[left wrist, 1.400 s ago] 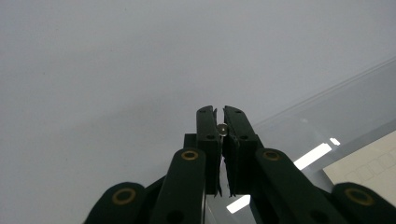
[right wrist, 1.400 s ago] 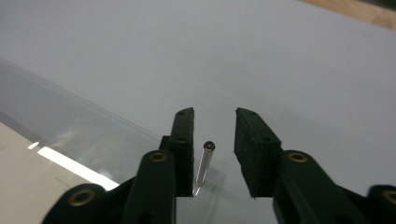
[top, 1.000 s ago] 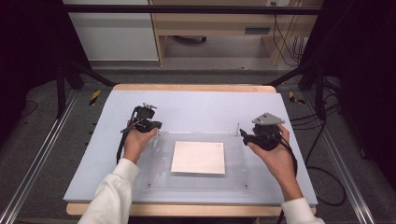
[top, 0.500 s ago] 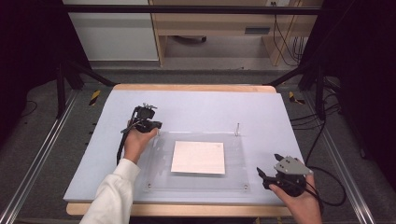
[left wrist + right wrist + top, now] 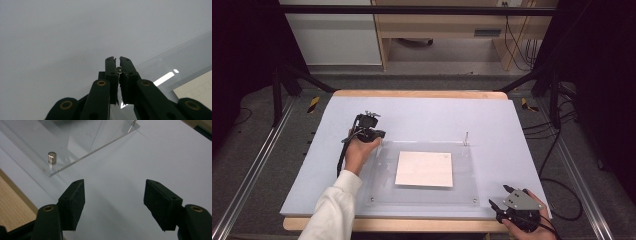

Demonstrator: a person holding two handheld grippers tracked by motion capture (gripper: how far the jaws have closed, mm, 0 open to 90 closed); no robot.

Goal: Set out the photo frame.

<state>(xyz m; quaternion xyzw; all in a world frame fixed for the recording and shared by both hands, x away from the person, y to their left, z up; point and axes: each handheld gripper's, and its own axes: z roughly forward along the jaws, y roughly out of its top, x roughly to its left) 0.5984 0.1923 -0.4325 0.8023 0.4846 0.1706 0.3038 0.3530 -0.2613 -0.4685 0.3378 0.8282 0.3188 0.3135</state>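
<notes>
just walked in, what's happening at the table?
A person works on a clear acrylic plate lying over a white sheet. The left gripper is shut on a small metal pin at the plate's far left corner. The right gripper, its jaws just closing with nothing between them, sits beside the near right corner's metal standoff.

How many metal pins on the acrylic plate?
4, one per corner of the acrylic plate: far-left pin clamped in the left gripper, far-right pin, near-left pin, near-right pin. None look hidden.
</notes>
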